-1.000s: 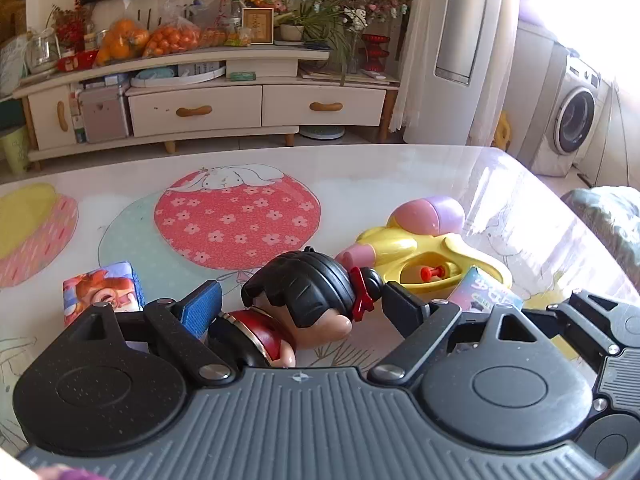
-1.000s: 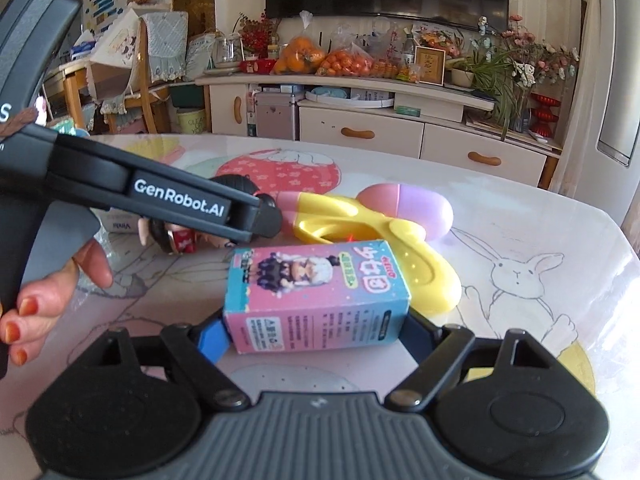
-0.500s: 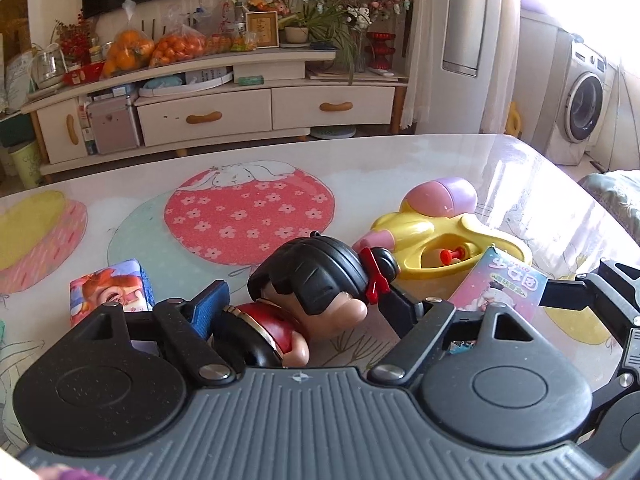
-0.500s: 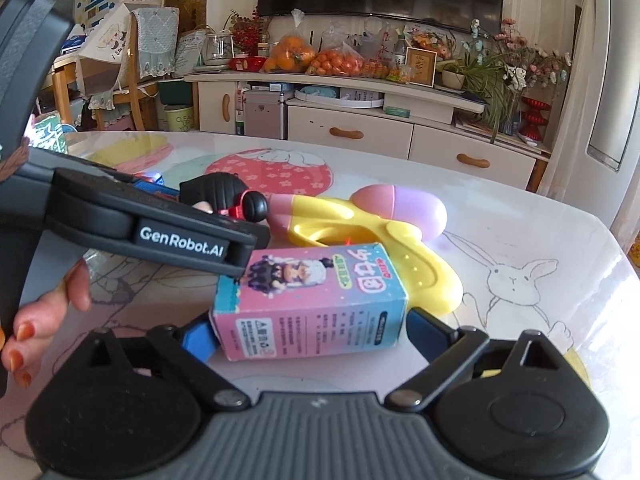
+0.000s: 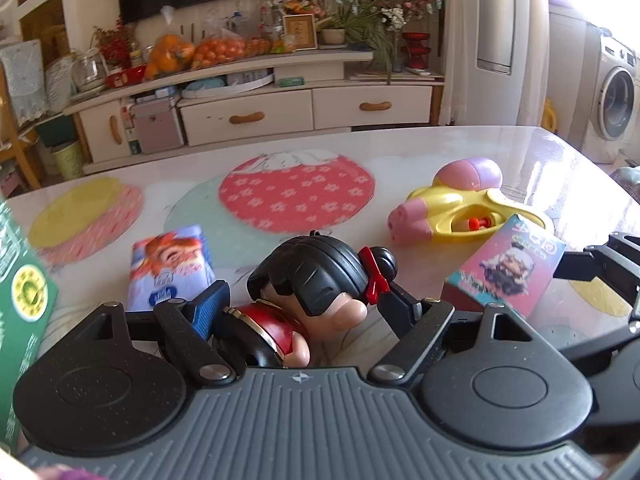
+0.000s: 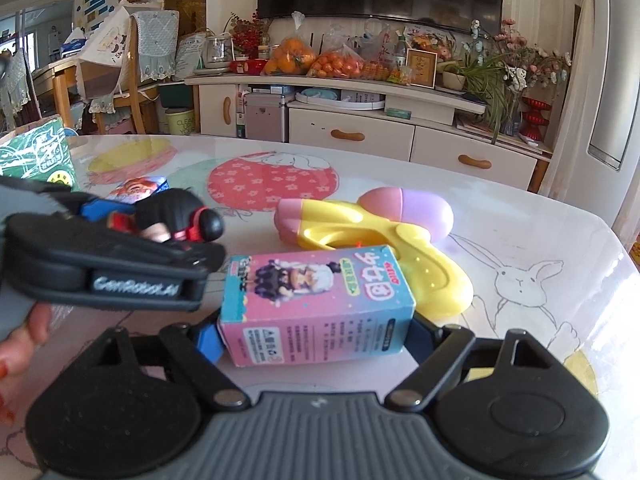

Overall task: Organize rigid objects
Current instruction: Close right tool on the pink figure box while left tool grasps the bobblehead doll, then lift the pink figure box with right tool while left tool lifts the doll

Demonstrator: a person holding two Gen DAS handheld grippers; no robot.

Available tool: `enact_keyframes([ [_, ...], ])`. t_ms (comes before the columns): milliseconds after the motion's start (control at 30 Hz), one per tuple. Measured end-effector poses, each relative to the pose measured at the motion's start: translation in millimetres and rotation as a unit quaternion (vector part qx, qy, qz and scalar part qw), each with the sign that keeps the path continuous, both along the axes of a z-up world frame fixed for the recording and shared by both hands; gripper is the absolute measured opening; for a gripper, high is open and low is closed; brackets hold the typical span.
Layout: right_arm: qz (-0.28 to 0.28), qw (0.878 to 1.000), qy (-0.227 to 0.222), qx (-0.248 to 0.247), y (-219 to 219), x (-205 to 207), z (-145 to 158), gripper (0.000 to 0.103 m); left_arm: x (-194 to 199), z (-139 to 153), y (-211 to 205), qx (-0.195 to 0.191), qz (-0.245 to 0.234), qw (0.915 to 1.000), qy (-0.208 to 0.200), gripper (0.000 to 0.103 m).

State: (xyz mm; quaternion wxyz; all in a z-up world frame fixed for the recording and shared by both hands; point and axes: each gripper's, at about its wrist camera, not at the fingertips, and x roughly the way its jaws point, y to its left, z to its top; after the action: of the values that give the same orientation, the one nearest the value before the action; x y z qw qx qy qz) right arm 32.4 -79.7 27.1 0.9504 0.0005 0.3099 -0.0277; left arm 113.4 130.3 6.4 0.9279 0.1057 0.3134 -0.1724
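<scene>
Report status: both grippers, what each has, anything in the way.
Left gripper clamped on the doll. Right gripper closing, pink box between the jaws. Yellow water gun just behind the box; left gripper crowds its left.

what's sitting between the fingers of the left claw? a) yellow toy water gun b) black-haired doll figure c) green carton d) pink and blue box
b: in the left wrist view the black-haired doll figure lies between the fingers of the left claw, while the pink and blue box is in the right claw.
</scene>
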Motion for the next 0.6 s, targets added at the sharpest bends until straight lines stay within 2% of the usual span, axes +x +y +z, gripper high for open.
enact_keyframes([
  [233, -0.008, 1.0, -0.003, -0.014, 6, -5, 0, 0.085, -13, 1, 11, 0.001, 0.026, 0.9997, 0.005, 0.1],
  [400, 0.0, 0.999, -0.009, -0.043, 19, -10, 0, 0.085, -25, 1, 21, 0.001, 0.056, 0.9984, 0.006, 0.1],
  [600, -0.01, 0.999, -0.01, -0.052, 27, -15, 0, 0.085, -42, 1, 32, 0.004, 0.068, 0.9977, 0.002, 0.1],
])
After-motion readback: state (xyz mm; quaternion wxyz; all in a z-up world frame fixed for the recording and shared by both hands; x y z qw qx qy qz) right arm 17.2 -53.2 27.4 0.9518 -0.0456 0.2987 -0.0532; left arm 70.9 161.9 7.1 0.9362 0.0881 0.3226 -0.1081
